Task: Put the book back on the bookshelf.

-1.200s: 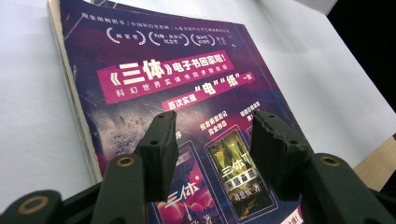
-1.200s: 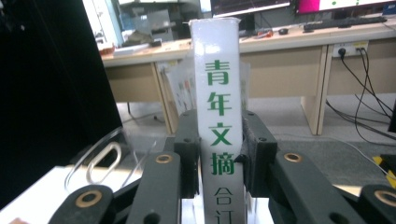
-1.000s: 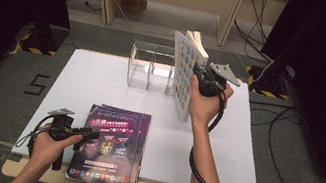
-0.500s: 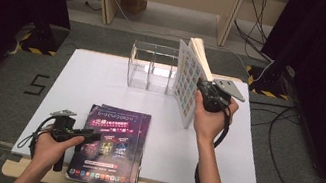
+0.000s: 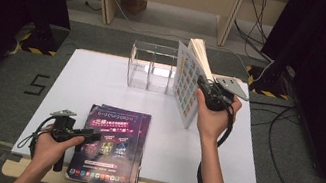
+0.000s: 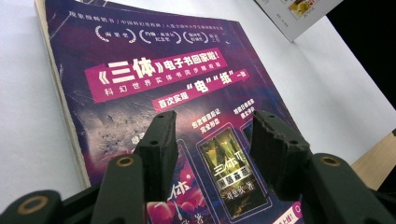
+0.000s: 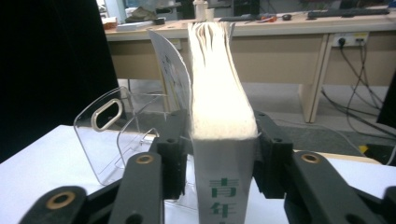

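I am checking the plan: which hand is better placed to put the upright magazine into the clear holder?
Right. The right gripper has the upright magazine between its fingers, beside the clear holder. The left gripper hovers open over the purple magazine, far away.

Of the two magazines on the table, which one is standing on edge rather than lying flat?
The white-covered magazine between the right gripper's jaws, beside the clear rack. The purple magazine lies flat at the near edge.
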Demonstrator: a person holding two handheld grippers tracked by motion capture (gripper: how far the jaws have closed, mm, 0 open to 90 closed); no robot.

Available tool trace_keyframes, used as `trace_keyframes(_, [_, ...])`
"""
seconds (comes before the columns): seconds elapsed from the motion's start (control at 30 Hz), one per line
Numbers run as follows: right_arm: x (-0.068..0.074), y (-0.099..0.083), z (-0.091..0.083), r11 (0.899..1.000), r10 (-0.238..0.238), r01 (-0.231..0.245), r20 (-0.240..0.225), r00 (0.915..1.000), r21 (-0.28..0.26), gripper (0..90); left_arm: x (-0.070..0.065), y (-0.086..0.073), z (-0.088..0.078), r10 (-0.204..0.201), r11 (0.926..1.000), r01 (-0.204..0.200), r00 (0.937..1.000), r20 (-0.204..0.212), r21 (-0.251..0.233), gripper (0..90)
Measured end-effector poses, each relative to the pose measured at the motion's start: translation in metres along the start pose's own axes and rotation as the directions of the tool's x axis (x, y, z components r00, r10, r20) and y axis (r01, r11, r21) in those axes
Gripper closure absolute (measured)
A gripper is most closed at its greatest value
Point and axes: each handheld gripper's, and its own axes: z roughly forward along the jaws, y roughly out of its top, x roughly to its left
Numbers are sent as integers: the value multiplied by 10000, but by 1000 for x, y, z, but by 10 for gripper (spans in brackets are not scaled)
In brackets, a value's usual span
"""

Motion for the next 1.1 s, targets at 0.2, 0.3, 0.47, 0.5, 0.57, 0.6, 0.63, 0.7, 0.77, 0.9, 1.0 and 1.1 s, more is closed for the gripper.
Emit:
trace_keyframes(0.2, [-1, 4, 4, 9998, 20, -20, 11, 10000, 204, 571, 0, 0, 1, 30, 10000, -30, 10000, 6, 62, 499])
trace_keyframes(0.3, [0, 8, 6, 9994, -180, 181, -30, 9998, 299, 567, 0, 0, 1, 40, 10000, -40, 10000, -11, 77, 498])
trace_keyframes(0.47, [2, 12, 10, 9979, -270, 278, -144, 9995, 588, 590, 0, 0, 1, 31, 10000, -31, 10000, 8, 91, 498])
trace_keyframes(0.5, [2, 13, 12, 9982, -228, 238, -189, 9996, 544, 615, 0, 0, 1, 35, 9999, -35, 10000, 16, 94, 499])
trace_keyframes(0.57, [2, 13, 13, 9985, -215, 226, -215, 9995, 493, 629, 1, -1, 1, 5, 10000, -5, 10000, 8, 76, 498])
trace_keyframes(0.6, [2, 13, 13, 9985, -215, 226, -215, 9995, 493, 629, 1, -1, 1, 5, 10000, -5, 10000, 8, 76, 498])
trace_keyframes(0.63, [3, 13, 14, 9983, -274, 282, -159, 9995, 512, 644, 1, -1, 1, 1, 10000, -2, 10000, 11, 58, 498])
trace_keyframes(0.7, [4, 13, 14, 9980, -292, 299, -131, 9995, 549, 657, 2, -1, 1, -7, 10000, 6, 10000, 40, 57, 498])
trace_keyframes(0.77, [4, 13, 15, 9981, -313, 320, -139, 9994, 530, 669, 2, -1, 1, -3, 10000, 3, 10000, 40, 63, 498])
trace_keyframes(0.9, [3, 13, 15, 9980, -272, 277, -99, 9996, 561, 731, 2, -1, 1, -9, 10000, 9, 10000, 35, 79, 498])
trace_keyframes(1.0, [1, 15, 15, 9974, -308, 317, -153, 9994, 640, 735, 2, -1, 2, -21, 9999, 21, 10000, 37, 100, 498])
trace_keyframes(1.1, [-1, 15, 15, 9976, -171, 179, -130, 9998, 666, 740, 1, -1, 2, 3, 9999, -4, 10000, 74, 104, 497])
